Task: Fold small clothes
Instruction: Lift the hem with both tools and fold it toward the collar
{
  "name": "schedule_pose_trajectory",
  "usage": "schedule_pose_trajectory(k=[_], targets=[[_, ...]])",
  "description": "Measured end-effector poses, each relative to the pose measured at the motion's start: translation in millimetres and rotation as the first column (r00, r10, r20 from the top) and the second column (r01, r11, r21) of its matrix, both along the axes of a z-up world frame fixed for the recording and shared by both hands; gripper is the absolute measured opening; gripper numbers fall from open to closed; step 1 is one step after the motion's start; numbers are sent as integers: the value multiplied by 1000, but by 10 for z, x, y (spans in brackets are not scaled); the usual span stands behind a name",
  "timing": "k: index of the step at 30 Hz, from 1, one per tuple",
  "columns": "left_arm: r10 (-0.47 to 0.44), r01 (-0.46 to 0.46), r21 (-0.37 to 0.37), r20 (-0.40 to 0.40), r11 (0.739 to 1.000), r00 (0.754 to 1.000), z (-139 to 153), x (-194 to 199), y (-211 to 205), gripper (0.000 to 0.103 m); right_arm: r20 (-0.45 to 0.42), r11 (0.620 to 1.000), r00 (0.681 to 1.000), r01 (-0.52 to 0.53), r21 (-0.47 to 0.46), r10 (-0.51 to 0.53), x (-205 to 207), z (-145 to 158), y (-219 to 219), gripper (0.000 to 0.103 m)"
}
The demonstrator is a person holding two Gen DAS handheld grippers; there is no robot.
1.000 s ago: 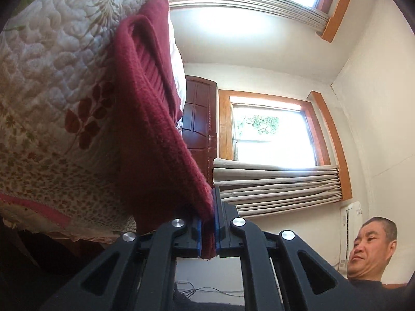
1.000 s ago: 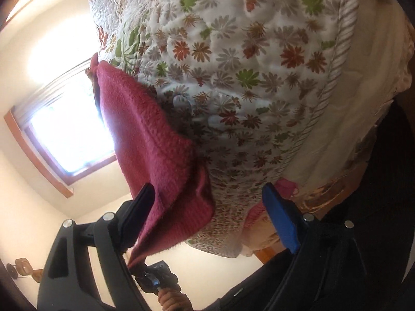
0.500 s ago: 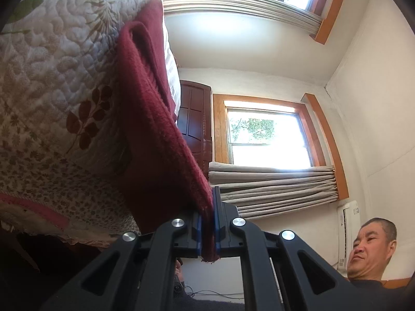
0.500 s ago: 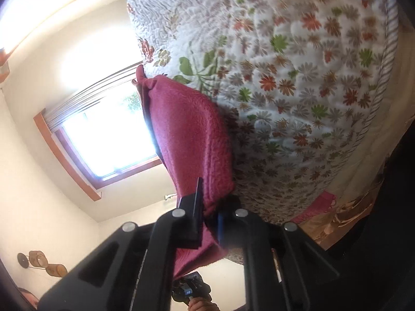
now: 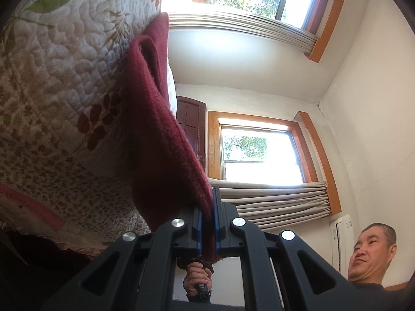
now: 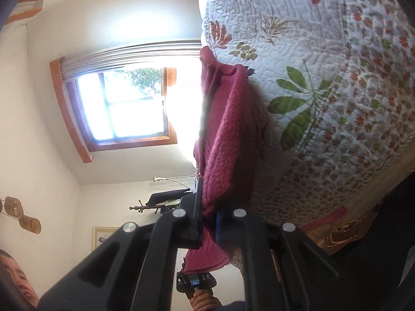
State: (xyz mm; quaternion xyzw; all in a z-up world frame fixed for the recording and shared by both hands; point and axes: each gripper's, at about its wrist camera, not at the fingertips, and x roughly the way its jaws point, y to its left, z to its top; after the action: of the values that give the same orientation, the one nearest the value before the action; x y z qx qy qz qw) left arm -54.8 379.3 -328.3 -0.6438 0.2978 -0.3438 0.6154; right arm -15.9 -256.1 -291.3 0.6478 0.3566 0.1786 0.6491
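Between both grippers hangs a dark red knit garment [image 5: 155, 140], lifted just off the floral quilt [image 5: 52, 90] on the bed. L gripper [image 5: 206, 223] is clamped on one edge at 6 o'clock; R gripper [image 6: 208, 223] is clamped on another edge, cloth running up toward 12. Window [image 5: 259, 153] sits at 3 o'clock in the left view.

A second ago wide open around the dark red knit garment [image 6: 228, 134], the right gripper [image 6: 207, 223] now pinches its edge between closed jaws, and the cloth is lifted off the floral quilt [image 6: 337, 77], hanging as a taut strip between it and the left gripper [image 5: 206, 223].
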Motion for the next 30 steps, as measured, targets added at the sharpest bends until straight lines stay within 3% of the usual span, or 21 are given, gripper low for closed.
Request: schedule_pose_trajectory(k=[13,20,25,30], targets=[[97,-95,-39,55,995,994,366,405,16,6,59,999,997,-46,-7,46,592,414,-6,6],[178,-177,-21,84,984,980,533,849,-18,6,65,995,992,-104,-11,104,1236,559,-32,5],[250,-250,-11,64,968,966,524,1200,-72,6,43,984,983,-179,-17,179,1797,584,-37,6],[286,-287,62,22,956,958,509,1574,-83,6,-2,969,969,-245,-23,245,2320,512,-41,6]])
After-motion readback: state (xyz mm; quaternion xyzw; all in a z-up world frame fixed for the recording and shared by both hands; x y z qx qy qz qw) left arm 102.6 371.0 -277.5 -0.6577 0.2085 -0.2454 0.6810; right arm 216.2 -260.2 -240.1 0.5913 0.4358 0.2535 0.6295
